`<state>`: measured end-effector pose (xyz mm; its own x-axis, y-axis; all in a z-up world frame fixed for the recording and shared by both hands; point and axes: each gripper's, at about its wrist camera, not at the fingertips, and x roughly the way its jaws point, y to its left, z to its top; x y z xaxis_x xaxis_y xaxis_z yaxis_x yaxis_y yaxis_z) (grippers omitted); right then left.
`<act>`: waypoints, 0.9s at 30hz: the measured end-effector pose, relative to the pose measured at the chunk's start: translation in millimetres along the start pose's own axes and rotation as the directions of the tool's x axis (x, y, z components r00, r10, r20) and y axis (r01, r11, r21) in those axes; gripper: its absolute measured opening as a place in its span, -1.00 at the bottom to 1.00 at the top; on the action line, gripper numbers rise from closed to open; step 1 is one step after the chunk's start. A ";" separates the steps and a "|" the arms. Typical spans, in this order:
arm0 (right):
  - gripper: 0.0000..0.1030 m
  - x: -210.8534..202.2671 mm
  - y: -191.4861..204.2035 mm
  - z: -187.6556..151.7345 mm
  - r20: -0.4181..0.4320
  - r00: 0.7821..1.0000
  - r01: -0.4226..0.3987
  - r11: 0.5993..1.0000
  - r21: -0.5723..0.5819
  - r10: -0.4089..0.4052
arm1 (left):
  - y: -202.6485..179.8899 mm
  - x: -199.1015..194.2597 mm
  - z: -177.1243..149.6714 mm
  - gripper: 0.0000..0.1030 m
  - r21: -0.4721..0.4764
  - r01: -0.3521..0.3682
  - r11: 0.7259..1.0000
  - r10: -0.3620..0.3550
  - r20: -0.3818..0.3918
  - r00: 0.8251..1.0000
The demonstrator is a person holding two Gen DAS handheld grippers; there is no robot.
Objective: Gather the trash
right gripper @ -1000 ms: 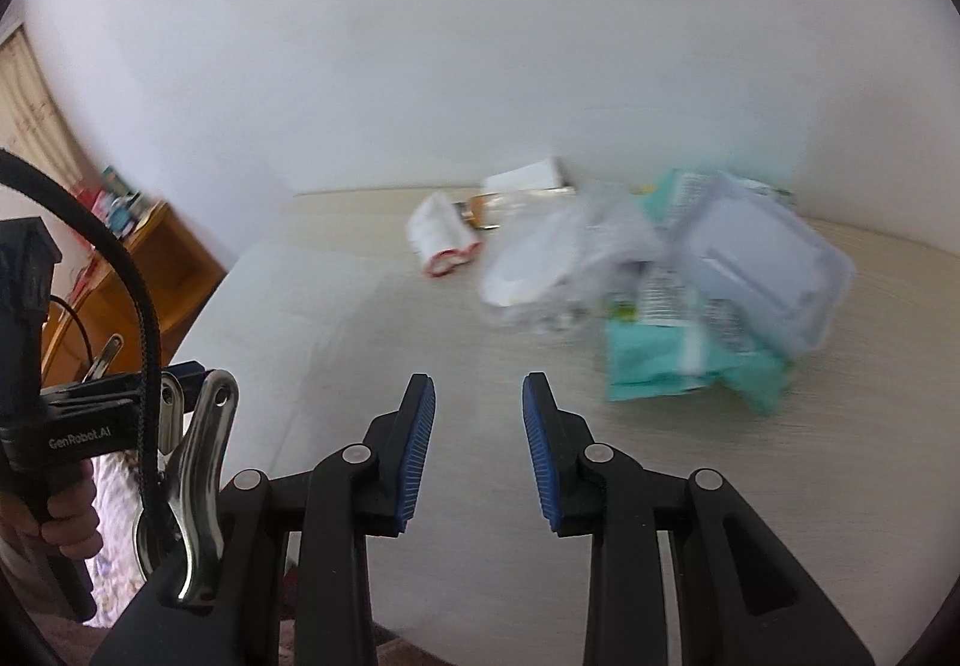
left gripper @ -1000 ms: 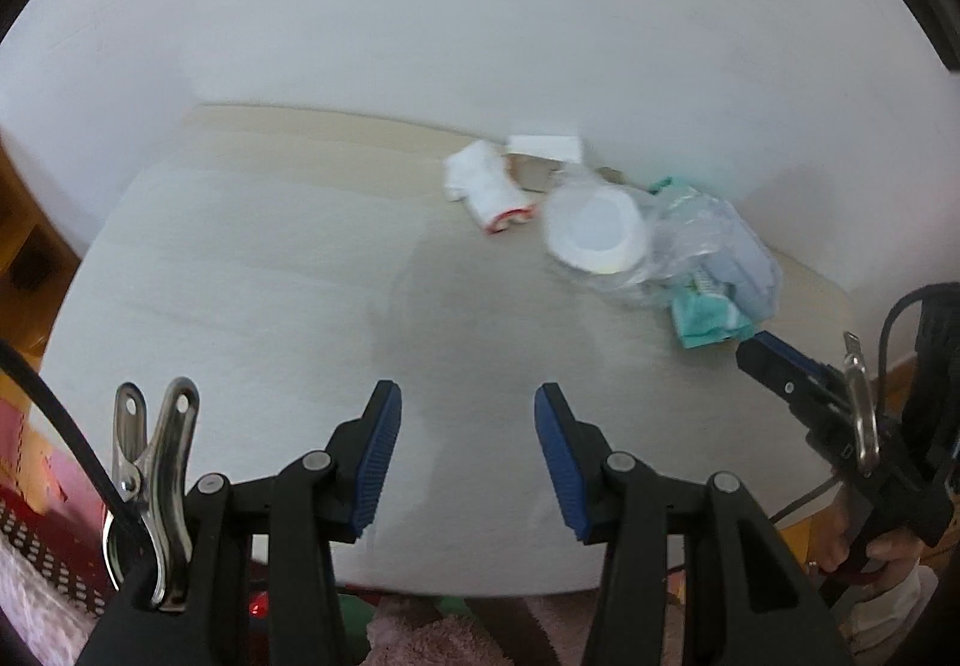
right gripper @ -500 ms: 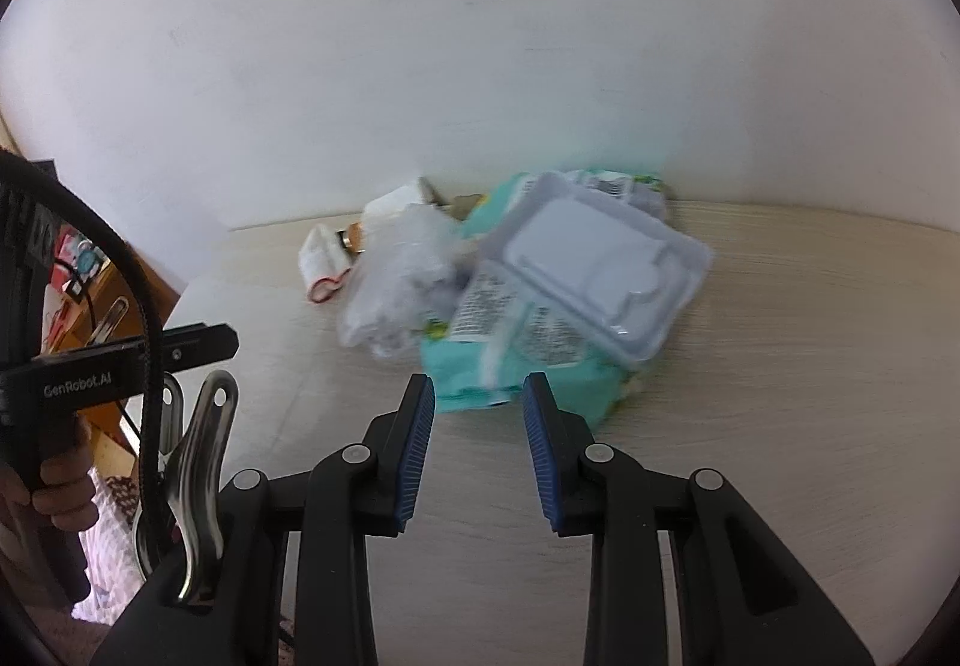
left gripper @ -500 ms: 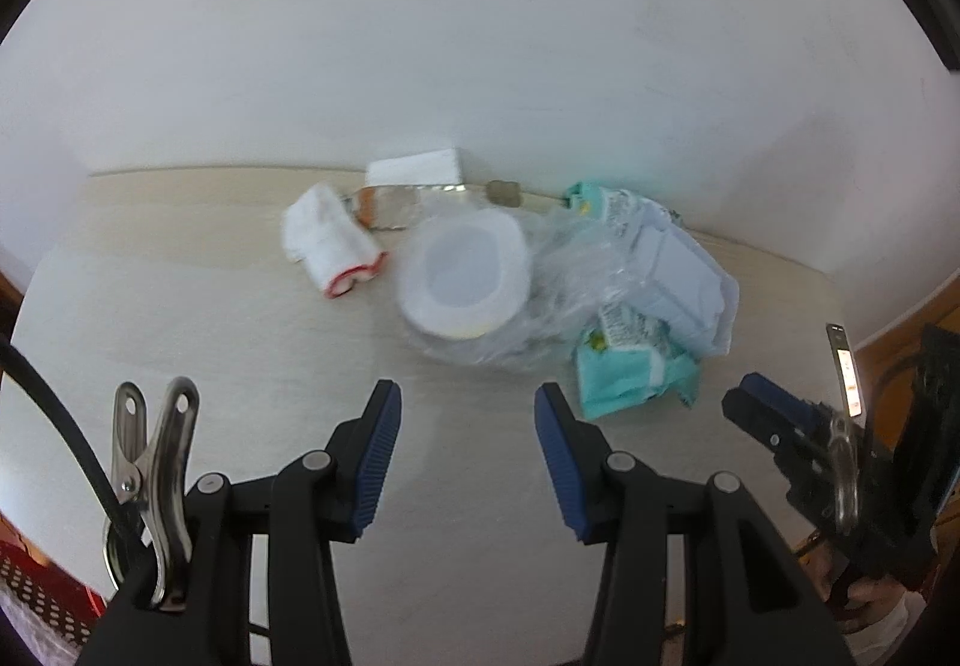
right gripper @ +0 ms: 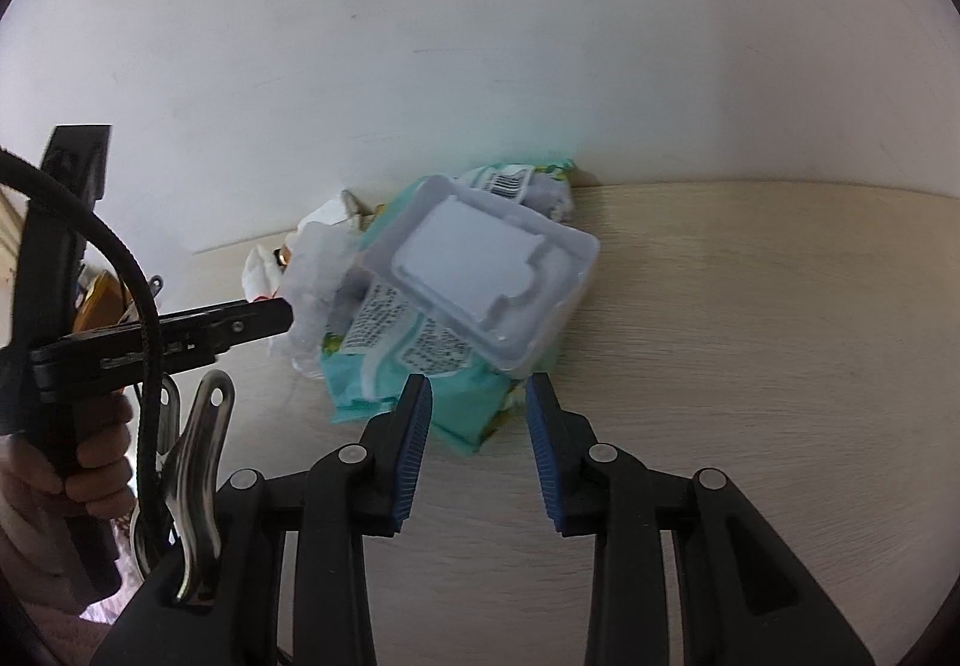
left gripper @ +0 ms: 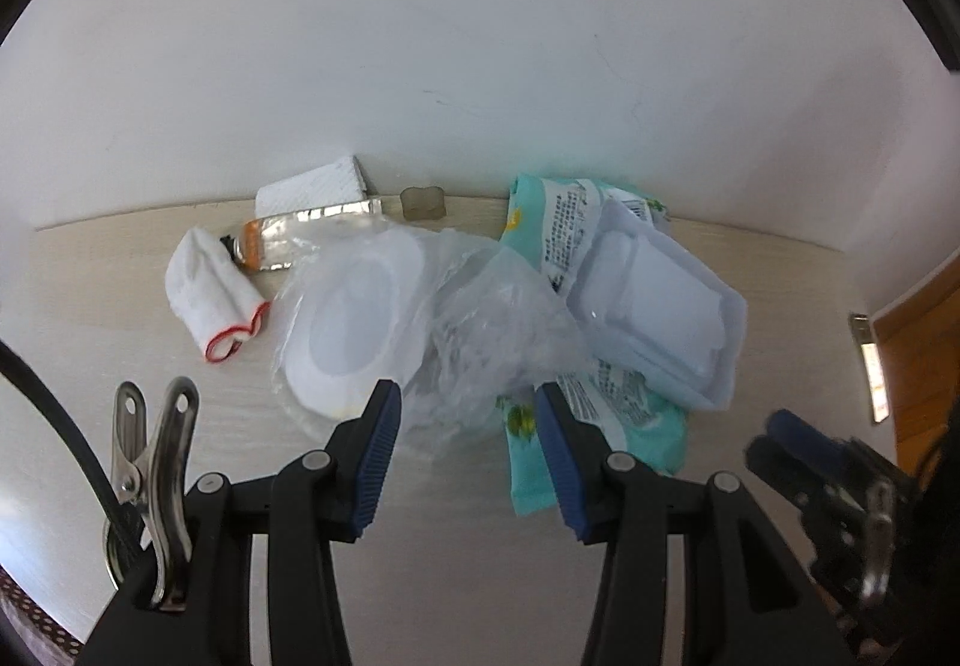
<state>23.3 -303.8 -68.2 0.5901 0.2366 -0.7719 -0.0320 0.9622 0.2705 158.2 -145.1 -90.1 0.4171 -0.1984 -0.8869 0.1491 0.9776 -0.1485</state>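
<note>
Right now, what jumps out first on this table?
A messy trash pile against the wall: a teal wipes packet with a clear plastic tray on top, crinkly clear plastic beside it. A rolled white cloth with red trim lies left of the pile.

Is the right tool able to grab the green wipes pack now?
Probably yes. The right tool is open, the green wipes pack lies just ahead with nothing between, though a clear plastic tray rests on top.

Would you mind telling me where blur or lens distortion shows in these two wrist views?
Left wrist view: the right gripper at the lower right is blurred; the table edge bows. Right wrist view: sharp on the clear plastic tray; dark vignette in the corners.
</note>
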 end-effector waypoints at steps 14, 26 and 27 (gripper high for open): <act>-0.26 8.4 -19.4 13.8 -0.002 1.000 0.005 1.000 0.009 -0.005 | 3.7 36.0 12.5 -0.46 -0.031 -0.059 0.998 0.059 -0.017 0.998; -0.24 21.8 -17.3 51.4 0.030 0.999 0.042 0.993 -0.108 -0.039 | 28.7 0.2 -3.4 -0.76 -0.087 -0.040 0.995 0.043 0.027 0.999; -0.23 23.8 -16.9 54.9 0.031 0.999 0.044 0.992 -0.120 -0.041 | 33.7 -3.9 -7.4 -0.76 -0.100 -0.044 0.994 0.047 0.026 0.999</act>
<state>82.2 -321.9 -59.5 0.6154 0.1930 -0.7642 -0.1023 0.9809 0.1653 155.0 -110.9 -94.9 0.4467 -0.1543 -0.8812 0.0400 0.9875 -0.1526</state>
